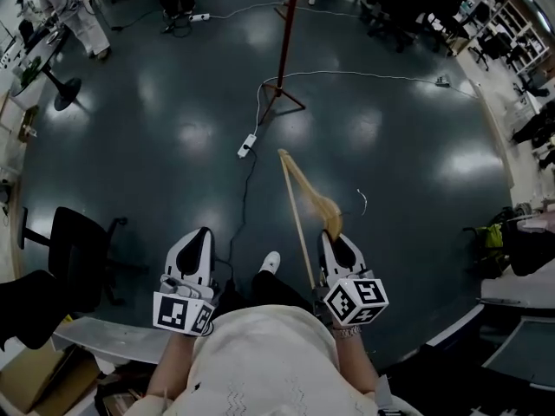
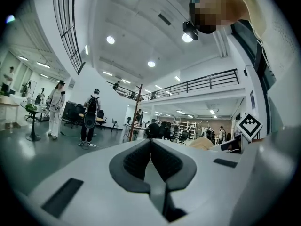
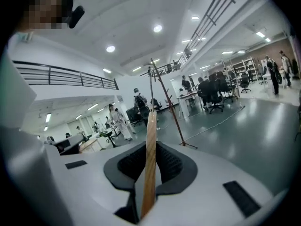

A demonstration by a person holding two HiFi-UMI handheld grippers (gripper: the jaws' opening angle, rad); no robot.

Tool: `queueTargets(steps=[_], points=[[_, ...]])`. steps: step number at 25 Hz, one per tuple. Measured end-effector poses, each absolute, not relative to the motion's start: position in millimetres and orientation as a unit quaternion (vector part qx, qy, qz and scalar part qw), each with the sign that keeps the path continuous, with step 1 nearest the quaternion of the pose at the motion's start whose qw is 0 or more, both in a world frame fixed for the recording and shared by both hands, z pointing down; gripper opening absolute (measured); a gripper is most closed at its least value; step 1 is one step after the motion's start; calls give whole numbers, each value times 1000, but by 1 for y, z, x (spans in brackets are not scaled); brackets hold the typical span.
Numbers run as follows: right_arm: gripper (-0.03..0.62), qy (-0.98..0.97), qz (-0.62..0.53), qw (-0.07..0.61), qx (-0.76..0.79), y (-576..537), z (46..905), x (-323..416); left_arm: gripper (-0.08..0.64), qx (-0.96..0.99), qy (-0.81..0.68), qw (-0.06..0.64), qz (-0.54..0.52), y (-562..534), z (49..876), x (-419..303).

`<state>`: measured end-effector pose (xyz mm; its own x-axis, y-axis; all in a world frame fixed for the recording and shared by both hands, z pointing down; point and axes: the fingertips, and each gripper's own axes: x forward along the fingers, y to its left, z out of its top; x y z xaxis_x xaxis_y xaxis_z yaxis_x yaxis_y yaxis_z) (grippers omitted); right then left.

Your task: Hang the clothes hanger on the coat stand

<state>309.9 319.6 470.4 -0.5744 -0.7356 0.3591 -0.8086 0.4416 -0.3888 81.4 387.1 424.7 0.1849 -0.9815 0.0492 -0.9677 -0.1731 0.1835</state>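
Observation:
A wooden clothes hanger (image 1: 305, 199) with a thin metal hook (image 1: 362, 200) sticks out ahead of my right gripper (image 1: 340, 243), which is shut on its lower end. In the right gripper view the hanger (image 3: 150, 149) runs up between the dark pads. The coat stand (image 1: 285, 37), a dark red pole on splayed feet, rises from the floor well ahead; it also shows as the coat stand (image 3: 170, 105) in the right gripper view and as a distant coat stand (image 2: 136, 111) in the left gripper view. My left gripper (image 1: 194, 248) is shut on nothing, pads (image 2: 165, 162) pressed together.
A white cable and power strip (image 1: 247, 145) lie on the dark floor near the stand's feet. A black office chair (image 1: 76, 248) stands at my left. Desks, shelves and several people (image 2: 89, 117) fill the room's edges.

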Motion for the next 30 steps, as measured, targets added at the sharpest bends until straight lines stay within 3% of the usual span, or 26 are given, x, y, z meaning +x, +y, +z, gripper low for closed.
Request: queueTargets(steps=[21, 30], points=[[69, -839, 293, 64, 454, 210, 482, 330, 12, 790, -609, 69, -25, 259, 412, 128], [69, -844, 275, 69, 455, 146, 483, 285, 12, 791, -606, 79, -32, 199, 427, 91]])
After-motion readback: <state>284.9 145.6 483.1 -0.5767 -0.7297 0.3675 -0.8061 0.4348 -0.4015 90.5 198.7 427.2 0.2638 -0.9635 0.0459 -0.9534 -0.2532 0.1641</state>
